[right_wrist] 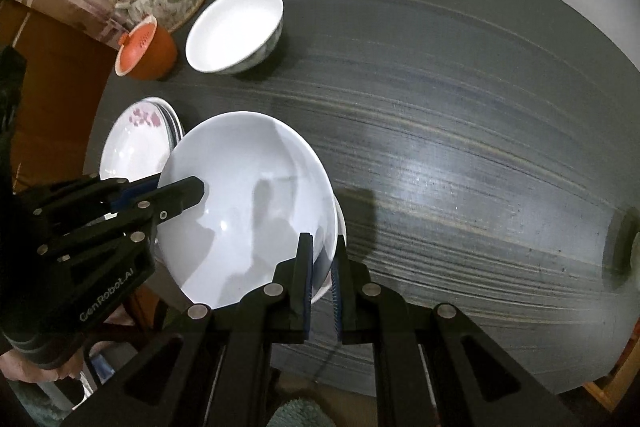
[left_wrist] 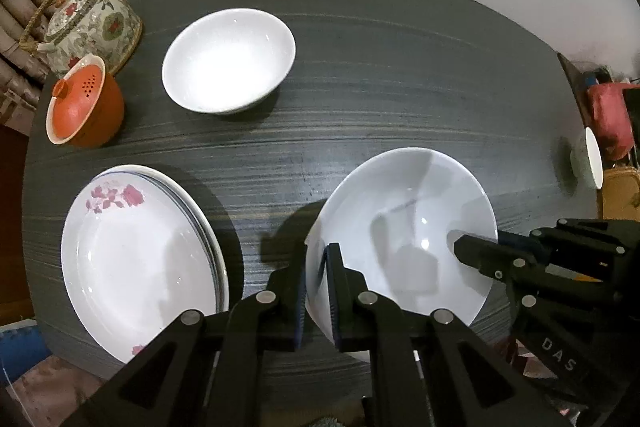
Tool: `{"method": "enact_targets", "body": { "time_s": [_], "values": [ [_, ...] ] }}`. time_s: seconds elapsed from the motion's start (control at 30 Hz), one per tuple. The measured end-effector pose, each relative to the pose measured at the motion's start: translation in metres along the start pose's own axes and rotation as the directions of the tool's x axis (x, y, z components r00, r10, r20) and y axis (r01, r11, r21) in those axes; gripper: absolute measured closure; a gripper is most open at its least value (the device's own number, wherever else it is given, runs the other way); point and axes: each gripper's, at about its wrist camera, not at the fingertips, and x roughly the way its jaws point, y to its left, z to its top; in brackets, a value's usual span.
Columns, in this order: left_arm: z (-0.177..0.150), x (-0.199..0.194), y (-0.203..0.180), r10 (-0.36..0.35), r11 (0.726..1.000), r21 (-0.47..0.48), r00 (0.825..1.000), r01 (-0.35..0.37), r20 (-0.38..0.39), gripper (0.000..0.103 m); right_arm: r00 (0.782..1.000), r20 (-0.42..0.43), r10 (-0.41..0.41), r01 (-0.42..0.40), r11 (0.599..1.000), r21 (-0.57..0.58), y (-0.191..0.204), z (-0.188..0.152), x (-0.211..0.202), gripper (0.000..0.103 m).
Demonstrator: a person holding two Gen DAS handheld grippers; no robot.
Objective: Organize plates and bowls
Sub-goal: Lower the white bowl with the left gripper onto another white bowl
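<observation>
1. The large white bowl (left_wrist: 404, 227) sits near the front edge of the bench (left_wrist: 400, 75), just to the right of the stacked plates (left_wrist: 136, 259) at the front-left edge. Whether its foot rests on the bench or is lifted slightly cannot be told.

2. The left gripper (left_wrist: 318, 291) is clenched on the bowl's left rim, one finger inside the wall and one outside. The right gripper (right_wrist: 322, 275) pinches the opposite rim the same way (seen in its own wrist view, the blue pads straddle the thin edge).

3. Handling, as a judgement: glazed ceramic, so stiff, fairly heavy for its size, slick and liable to chip. A rim pinch from one side alone would let it pivot and slide; two opposed grips should keep it level.

4. The best hold looks to be where it is now, on the rim at opposite sides, with pads set well down the wall rather than on the lip alone.

5. A smaller white bowl (left_wrist: 228, 61) stands toward the back-left of the bench, well apart from the large one, beside an orange lidded cup (left_wrist: 82, 107) and a floral teapot (left_wrist: 86, 23) at the left edge. Another white piece (left_wrist: 588, 159) sits at the right edge (too cropped to name).

6. Nesting should be done gently, since glaze on glaze slips and knocks.
</observation>
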Motion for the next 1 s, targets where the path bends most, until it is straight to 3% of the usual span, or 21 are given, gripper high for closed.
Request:
{"method": "enact_targets", "body": {
  "time_s": [0.47,1.0],
  "values": [
    [-0.011,0.015,-0.007,0.019,1.0,0.015,0.999,-0.018,-0.035,0.093,0.999,-0.046,-0.016,0.017,1.0,0.007,0.0,-0.009,0.02,0.093],
    [-0.01,0.013,-0.03,0.076,0.995,0.059,0.997,-0.075,-0.014,0.093,0.997,-0.065,-0.034,0.035,0.999,0.008,0.003,-0.011,0.032,0.09]
  ]
}}
